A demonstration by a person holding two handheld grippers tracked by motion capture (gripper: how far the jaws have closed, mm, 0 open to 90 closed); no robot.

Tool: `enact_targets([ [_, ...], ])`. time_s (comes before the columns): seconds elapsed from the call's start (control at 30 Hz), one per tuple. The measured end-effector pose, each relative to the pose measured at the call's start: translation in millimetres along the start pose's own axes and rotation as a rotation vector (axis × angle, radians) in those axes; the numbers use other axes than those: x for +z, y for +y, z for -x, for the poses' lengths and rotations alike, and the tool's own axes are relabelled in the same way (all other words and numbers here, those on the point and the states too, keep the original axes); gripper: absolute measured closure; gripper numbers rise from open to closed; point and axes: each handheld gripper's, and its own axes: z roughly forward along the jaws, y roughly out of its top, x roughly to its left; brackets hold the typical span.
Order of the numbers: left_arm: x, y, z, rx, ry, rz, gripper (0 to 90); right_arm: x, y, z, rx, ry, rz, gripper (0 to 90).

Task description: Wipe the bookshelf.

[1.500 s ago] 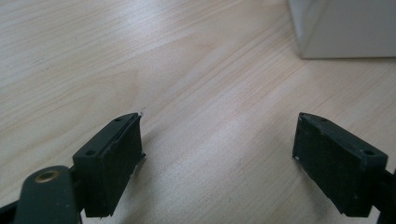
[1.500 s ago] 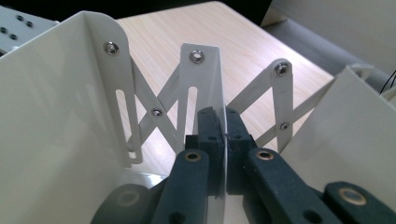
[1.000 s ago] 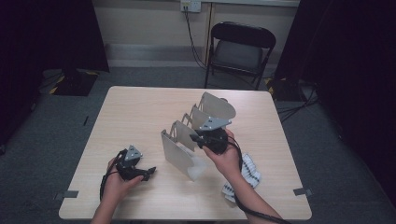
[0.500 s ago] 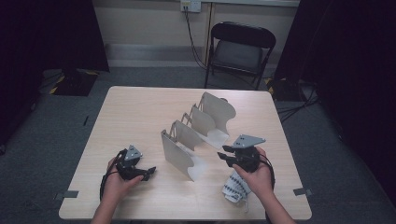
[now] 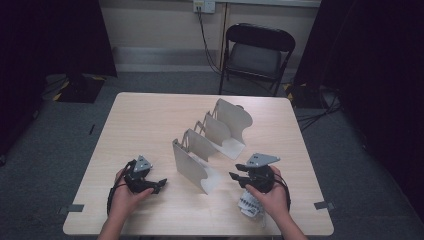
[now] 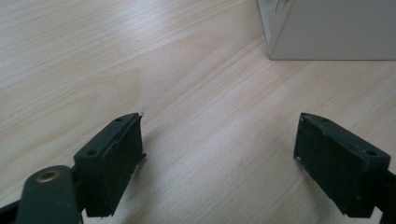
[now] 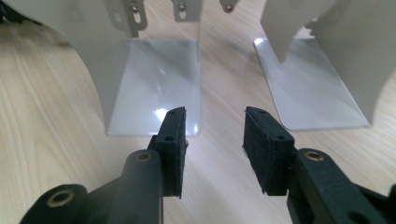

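Just ahead of the right gripper's (image 7: 214, 135) fingers (image 7: 266, 142), the bookend rack (image 7: 154, 84).

A pale wood desk (image 5: 145, 125) stands on grey carpet (image 5: 50, 130). Beyond it, a black folding chair (image 5: 257, 52) faces a cream wall (image 5: 160, 25) flanked by dark curtains (image 5: 45, 35).

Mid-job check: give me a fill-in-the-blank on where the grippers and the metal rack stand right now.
1. The right gripper has its jaws apart and holds ____.
2. The left gripper has its jaws spread ____ than the right gripper's.
3. The white metal rack stands ____ the two grippers on the wooden table.
4. Under the person's right hand lies a white ____ packet.

Missing words: nothing; wider; between; printed
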Motion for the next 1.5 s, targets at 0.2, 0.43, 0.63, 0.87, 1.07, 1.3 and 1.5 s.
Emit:
enact_targets([
  [0.2,0.0,0.0,0.0,0.0,0.0,0.0,15.4,22.2,18.4,-10.4,0.01,0.019,0.017,59.5],
  [0.43,0.0,0.0,0.0,0.0,0.0,0.0,15.4,43.4,47.7,-9.5,0.025,-0.003,0.049,61.8],
  [0.63,0.0,0.0,0.0,0.0,0.0,0.0,15.4,48.4,71.9,-4.3,0.01,-0.031,0.053,66.8],
  [0.87,0.0,0.0,-0.1,0.0,0.0,0.0,15.5,52.3,80.2,-0.5,0.001,-0.052,0.056,85.6],
  [1.07,0.1,-0.1,0.1,-0.003,0.0,0.001,15.5,55.1,82.3,3.6,-0.007,-0.053,0.058,87.1],
  [1.3,0.1,-0.1,0.1,-0.004,0.001,0.001,15.6,57.8,83.7,13.9,0.007,-0.058,0.063,88.8],
  [1.5,0.1,-0.1,0.0,-0.004,0.0,0.001,15.6,59.4,85.5,20.9,0.012,-0.057,0.056,90.0],
])
